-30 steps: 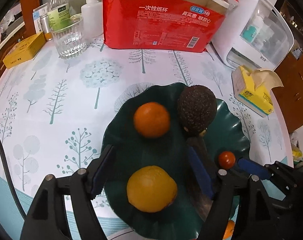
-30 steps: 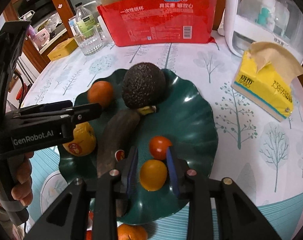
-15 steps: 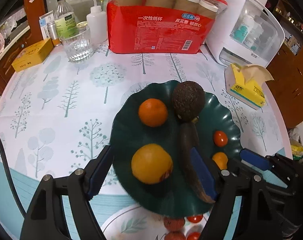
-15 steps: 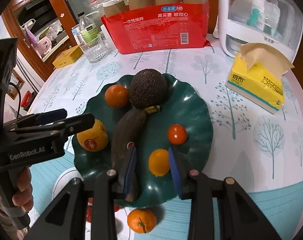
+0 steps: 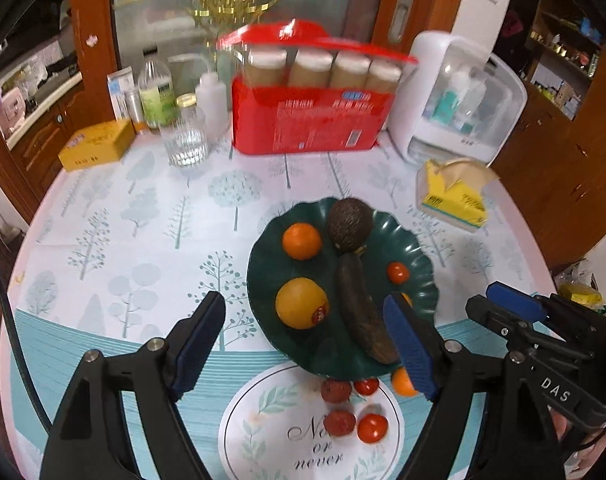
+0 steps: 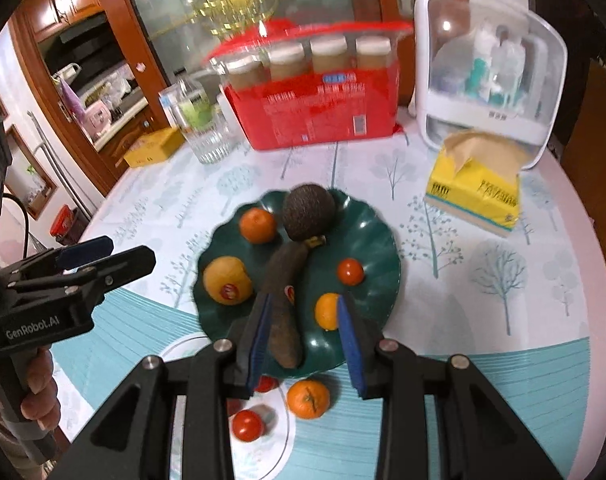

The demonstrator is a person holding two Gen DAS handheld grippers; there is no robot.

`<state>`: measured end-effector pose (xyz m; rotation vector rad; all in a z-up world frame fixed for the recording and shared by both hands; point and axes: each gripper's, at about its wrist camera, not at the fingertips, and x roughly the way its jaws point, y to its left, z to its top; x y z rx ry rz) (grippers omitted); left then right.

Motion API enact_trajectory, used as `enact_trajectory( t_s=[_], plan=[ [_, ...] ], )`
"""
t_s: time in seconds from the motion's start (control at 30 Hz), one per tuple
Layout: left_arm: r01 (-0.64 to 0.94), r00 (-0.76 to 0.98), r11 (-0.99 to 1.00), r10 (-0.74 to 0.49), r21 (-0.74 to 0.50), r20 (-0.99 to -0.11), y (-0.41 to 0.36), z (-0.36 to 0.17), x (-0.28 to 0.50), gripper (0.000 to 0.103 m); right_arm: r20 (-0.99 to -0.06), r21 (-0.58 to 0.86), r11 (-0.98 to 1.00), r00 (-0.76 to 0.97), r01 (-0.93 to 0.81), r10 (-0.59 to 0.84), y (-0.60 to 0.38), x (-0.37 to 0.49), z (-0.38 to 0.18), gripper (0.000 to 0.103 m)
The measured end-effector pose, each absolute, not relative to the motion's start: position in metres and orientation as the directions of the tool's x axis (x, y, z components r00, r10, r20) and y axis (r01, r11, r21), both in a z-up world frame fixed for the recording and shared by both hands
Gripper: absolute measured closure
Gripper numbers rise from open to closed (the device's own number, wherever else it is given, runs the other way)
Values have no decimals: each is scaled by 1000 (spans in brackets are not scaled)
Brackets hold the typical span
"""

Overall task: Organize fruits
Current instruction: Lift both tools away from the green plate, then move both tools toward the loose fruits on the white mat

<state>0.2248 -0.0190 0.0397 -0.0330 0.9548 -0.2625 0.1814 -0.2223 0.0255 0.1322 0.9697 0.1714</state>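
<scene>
A dark green wavy plate (image 5: pixel 415 248) (image 6: pixel 375 232) holds an avocado (image 5: pixel 349 222) (image 6: pixel 308 212), a tangerine (image 5: pixel 301 241) (image 6: pixel 257 225), an orange with a sticker (image 5: pixel 301 303) (image 6: pixel 227 280), a dark banana (image 5: pixel 361 308) (image 6: pixel 281 292), a red tomato (image 5: pixel 397 272) (image 6: pixel 350 271) and a small orange fruit (image 6: pixel 327 311). My left gripper (image 5: pixel 305 344) is open and empty, above the plate's near side. My right gripper (image 6: pixel 305 338) is open and empty, pulled back from the small orange fruit; it also shows in the left wrist view (image 5: pixel 507 312). The left gripper also shows in the right wrist view (image 6: pixel 99 256).
On the table in front of the plate lie a tangerine (image 6: pixel 308 398) (image 5: pixel 403 382), red tomatoes (image 5: pixel 372 428) (image 6: pixel 247 425) and lychees (image 5: pixel 339 422) on a round mat (image 5: pixel 263 432). Behind stand a red pack of paper cups (image 5: pixel 311 120), a glass (image 5: pixel 185 142), a yellow tissue box (image 5: pixel 453 198) and a white cabinet (image 5: pixel 463 96).
Both grippers have lifted and pulled back from the plate. The right gripper has opened wider and left the small orange fruit lying on the plate. The loose fruit in front has come into view.
</scene>
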Motion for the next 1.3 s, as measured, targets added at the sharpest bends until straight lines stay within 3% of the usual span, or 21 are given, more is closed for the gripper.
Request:
enact_trajectory(
  t_s=[0.4,0.47,0.67,0.87,1.3],
  plan=[
    [260,671,962,-239,-79,-702,-13,82,141,20,-717,168,974,659,-150,225,-212,102,80,69],
    [257,705,965,-226,-55,-673,-10,83,126,15,-700,167,973,676,-160,231,-210,88,82,69],
    [238,757,970,-213,-42,-618,-2,63,90,14,-673,174,969,697,-177,248,-206,60,71,69],
    [236,741,971,-202,-32,-640,-7,16,78,14,-695,155,969,676,-191,245,-195,50,32,69],
    [251,608,968,-177,-23,-774,-10,-78,100,14,-799,172,960,539,-219,266,-172,68,-66,69]
  ],
)
